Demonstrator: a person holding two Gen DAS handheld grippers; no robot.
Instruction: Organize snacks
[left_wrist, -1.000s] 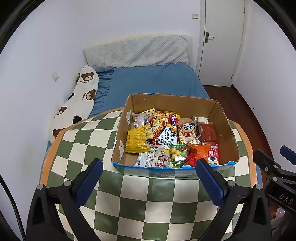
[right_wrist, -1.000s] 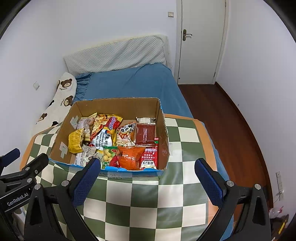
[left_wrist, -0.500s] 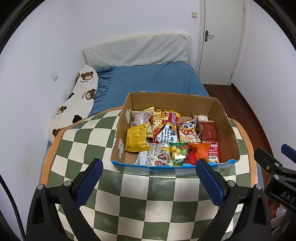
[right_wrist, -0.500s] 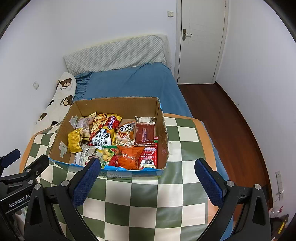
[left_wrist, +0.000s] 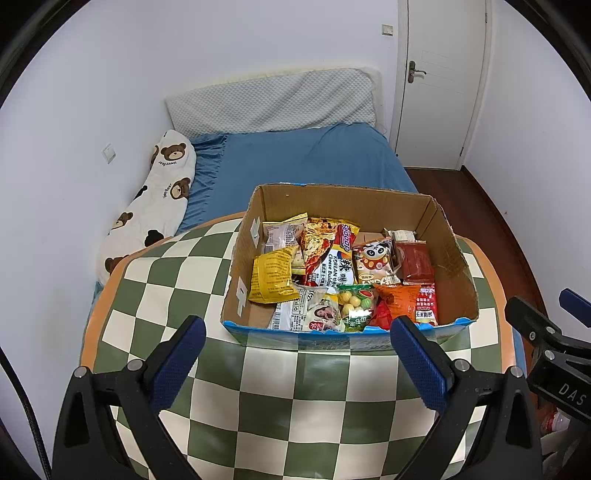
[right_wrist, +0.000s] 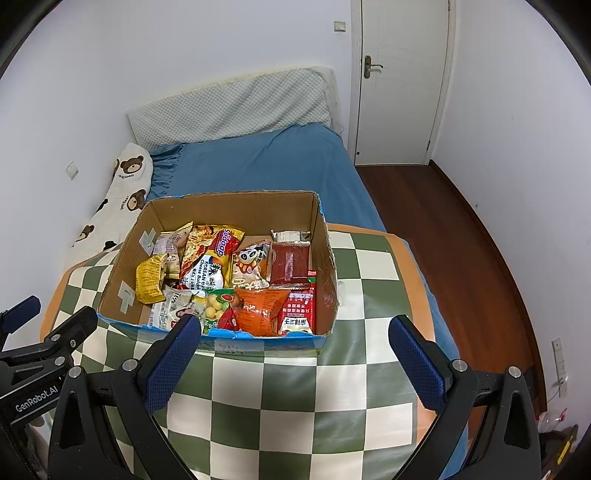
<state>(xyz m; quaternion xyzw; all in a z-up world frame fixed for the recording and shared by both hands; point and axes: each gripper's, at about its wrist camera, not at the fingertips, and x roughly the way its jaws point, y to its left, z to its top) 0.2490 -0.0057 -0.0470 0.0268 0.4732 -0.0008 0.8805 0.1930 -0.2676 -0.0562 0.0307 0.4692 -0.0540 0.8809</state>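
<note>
Here, at frame centre, every snack packet lies inside the cardboard box (left_wrist: 448, 251) on the checked tablecloth (left_wrist: 295, 398), with left gripper (left_wrist: 295, 350) and right gripper (right_wrist: 293, 349) both spread wide, empty, below it; any reach should descend straight over one packet.

lower snack packets (left_wrist: 317, 317) overlapped, box floor hidden

One box (left_wrist: 424, 214) (about ten snack packets (left_wrist: 273, 275)).

We saw a green-and-cream checked tablecloth (left_wrist: 295, 398) with an orange border, a brown cardboard box (left_wrist: 343, 206) edged in blue, a yellow packet (left_wrist: 271, 275), an orange packet (right_wrist: 258, 314), blue bedsheet (left_wrist: 306, 158), and a white bear-print pillow (left_wrist: 155, 199).
</note>
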